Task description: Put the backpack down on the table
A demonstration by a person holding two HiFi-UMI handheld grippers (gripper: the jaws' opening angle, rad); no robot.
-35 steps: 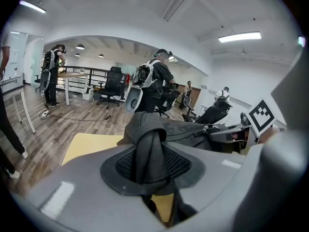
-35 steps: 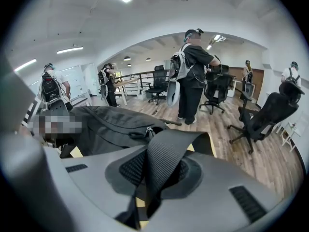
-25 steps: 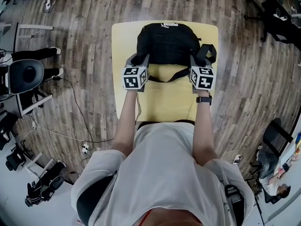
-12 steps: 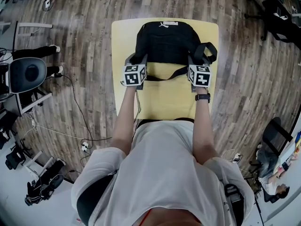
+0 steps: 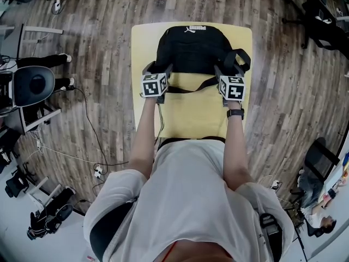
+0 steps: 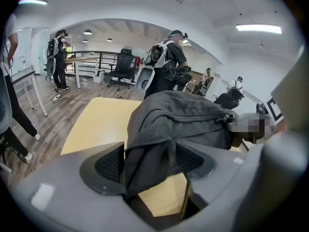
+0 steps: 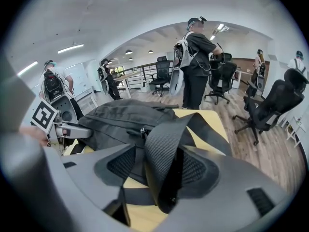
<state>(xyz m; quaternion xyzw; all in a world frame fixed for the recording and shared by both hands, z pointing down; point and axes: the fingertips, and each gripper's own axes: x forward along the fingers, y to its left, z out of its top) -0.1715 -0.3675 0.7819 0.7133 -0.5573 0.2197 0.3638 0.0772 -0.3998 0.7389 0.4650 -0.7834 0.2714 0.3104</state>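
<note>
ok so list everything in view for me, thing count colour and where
backpack: 1, black, lying on the table's far half
shoulder strap: 1, black webbing, looping off the backpack's right side
table: 1, pale yellow top, middle of the head view
floor: grey-brown wood planks, all round the table
office chairs: several, black, around the room
people: several, dark clothes, standing beyond the table
watch: 1, black, on the person's right wrist
left gripper: 1, grey, jaws opening, backpack fabric between them
right gripper: 1, grey, jaws opening, shoulder strap between them
</note>
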